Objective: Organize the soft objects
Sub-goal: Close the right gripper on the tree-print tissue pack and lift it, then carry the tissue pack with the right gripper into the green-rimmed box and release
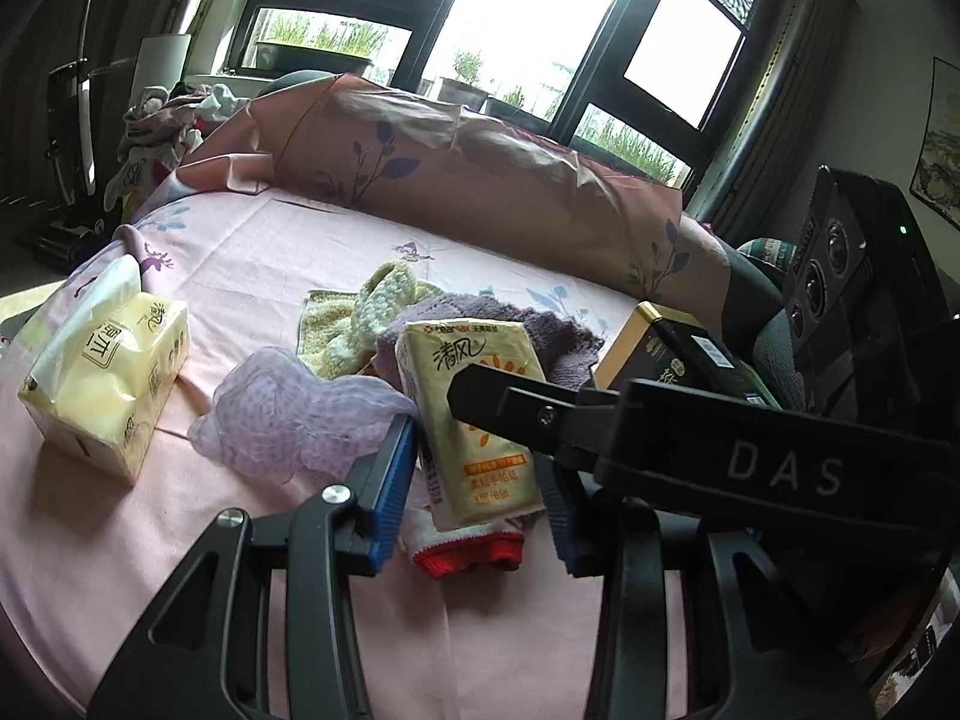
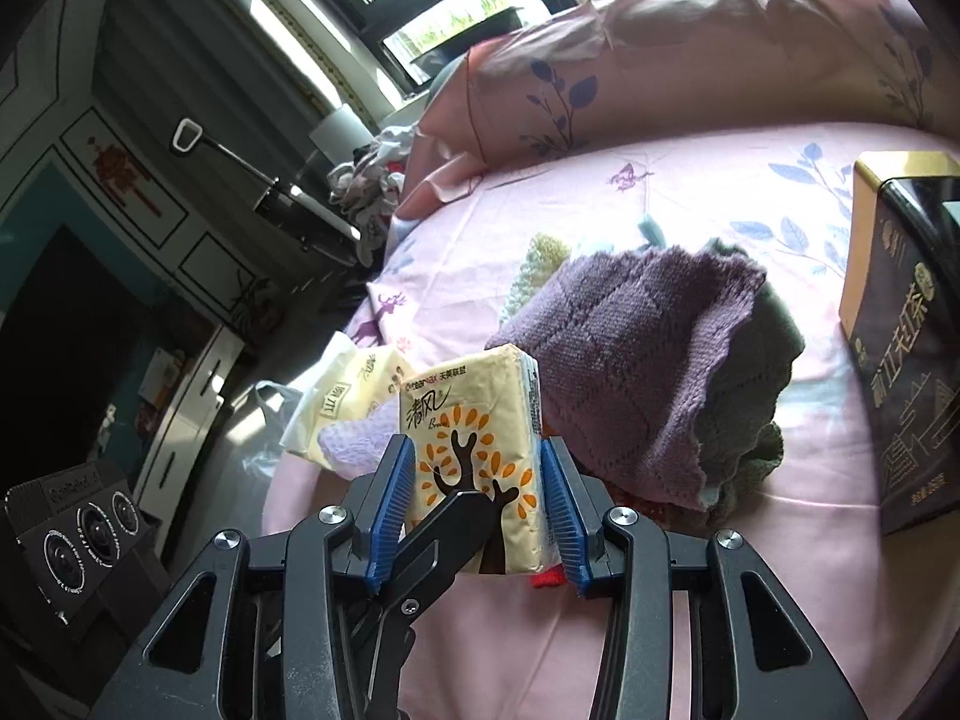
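Observation:
A small yellow tissue pack (image 1: pixel 474 396) with orange print hangs above the pink bed sheet (image 1: pixel 252 276). My left gripper (image 1: pixel 480 480) is shut on it, with a blue pad against each side edge. In the right wrist view the same tissue pack (image 2: pixel 474 420) shows its tree-print face, and my right gripper (image 2: pixel 477 492) is shut on it as well. One black finger (image 1: pixel 516 414) of the right gripper crosses the pack's face in the left wrist view. A finger (image 2: pixel 456 516) of the left gripper crosses it in the right wrist view.
A big yellow tissue pack (image 1: pixel 102 372) lies at the left, a lavender mesh cloth (image 1: pixel 294 420) beside it. Yellow knit (image 1: pixel 372 312), purple knit (image 2: pixel 630 372), grey-green cloth (image 2: pixel 762 396) and a red-edged white cloth (image 1: pixel 468 552) lie under the pack. A black-and-gold box (image 2: pixel 900 348) stands right, pillows (image 1: pixel 450 144) behind.

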Demonstrator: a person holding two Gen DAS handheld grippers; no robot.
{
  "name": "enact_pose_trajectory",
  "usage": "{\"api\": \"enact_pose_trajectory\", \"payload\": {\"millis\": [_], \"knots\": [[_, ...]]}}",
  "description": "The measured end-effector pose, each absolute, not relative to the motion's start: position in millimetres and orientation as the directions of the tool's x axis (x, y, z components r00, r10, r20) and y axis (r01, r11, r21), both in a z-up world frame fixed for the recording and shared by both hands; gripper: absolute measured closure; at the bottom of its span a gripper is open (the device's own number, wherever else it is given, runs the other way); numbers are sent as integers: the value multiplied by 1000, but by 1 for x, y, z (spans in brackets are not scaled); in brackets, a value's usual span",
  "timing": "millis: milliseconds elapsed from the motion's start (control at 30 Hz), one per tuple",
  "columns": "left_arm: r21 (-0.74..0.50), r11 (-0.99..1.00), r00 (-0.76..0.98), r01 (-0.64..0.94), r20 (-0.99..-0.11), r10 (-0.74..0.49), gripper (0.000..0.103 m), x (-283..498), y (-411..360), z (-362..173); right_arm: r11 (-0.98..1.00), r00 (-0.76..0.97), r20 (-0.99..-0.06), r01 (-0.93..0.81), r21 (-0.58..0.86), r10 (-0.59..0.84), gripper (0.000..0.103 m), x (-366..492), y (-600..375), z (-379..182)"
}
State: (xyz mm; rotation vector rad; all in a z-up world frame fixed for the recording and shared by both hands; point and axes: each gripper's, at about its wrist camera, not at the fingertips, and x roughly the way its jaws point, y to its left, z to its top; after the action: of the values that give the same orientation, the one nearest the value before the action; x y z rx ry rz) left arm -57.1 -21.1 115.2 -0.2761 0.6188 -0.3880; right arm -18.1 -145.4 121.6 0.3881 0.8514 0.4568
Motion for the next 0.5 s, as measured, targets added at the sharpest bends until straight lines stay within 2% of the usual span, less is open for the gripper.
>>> {"api": "enact_pose_trajectory", "payload": {"millis": [400, 500], "knots": [[-185, 854, 750, 485, -414, -516, 65, -81, -122, 182, 855, 784, -483, -113, 506, 390, 57, -71, -238, 180], [-169, 828, 730, 535, -401, -554, 65, -87, -143, 187, 830, 808, -448, -89, 550, 383, 57, -80, -264, 184]]}}
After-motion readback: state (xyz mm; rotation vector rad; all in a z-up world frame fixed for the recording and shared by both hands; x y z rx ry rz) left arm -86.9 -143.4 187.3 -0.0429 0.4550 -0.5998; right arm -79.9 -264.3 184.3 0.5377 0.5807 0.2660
